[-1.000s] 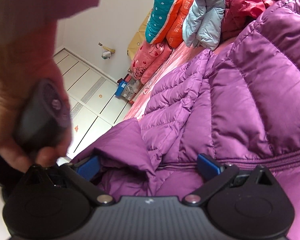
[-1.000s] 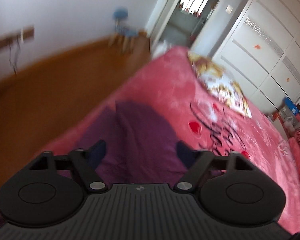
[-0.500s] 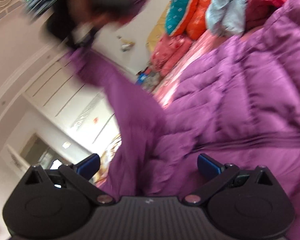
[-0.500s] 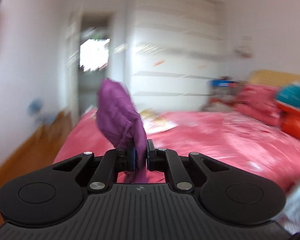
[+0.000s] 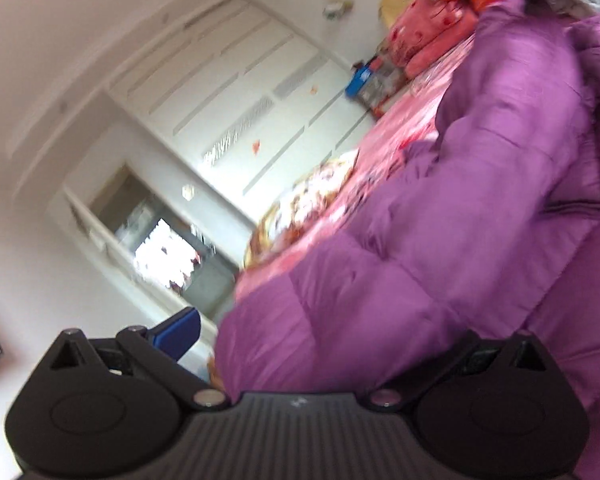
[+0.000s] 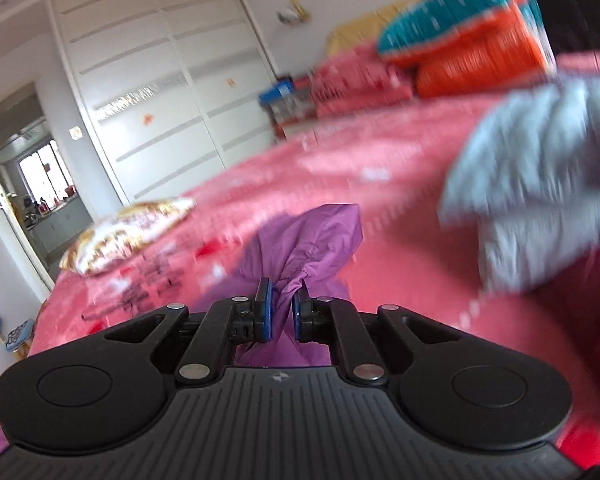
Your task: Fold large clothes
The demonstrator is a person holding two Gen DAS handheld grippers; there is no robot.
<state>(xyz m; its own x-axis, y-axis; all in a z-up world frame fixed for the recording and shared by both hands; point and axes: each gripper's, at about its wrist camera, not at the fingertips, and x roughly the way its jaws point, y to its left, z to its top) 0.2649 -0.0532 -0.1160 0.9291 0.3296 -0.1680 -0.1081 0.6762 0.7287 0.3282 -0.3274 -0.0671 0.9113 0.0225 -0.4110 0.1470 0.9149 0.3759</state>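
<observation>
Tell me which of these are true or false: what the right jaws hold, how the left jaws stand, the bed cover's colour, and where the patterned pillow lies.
1. The right gripper pinches purple jacket fabric. True.
2. The left gripper is clamped shut. False: its jaws stand wide apart, with the jacket bulging between them.
3. The bed cover is green. False: it is pink-red.
4. A patterned pillow lies on the bed. True.

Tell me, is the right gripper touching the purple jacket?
Touching. In the right wrist view, the right gripper is shut on a bunched piece of the purple jacket, both blue pads pressing it.
</observation>
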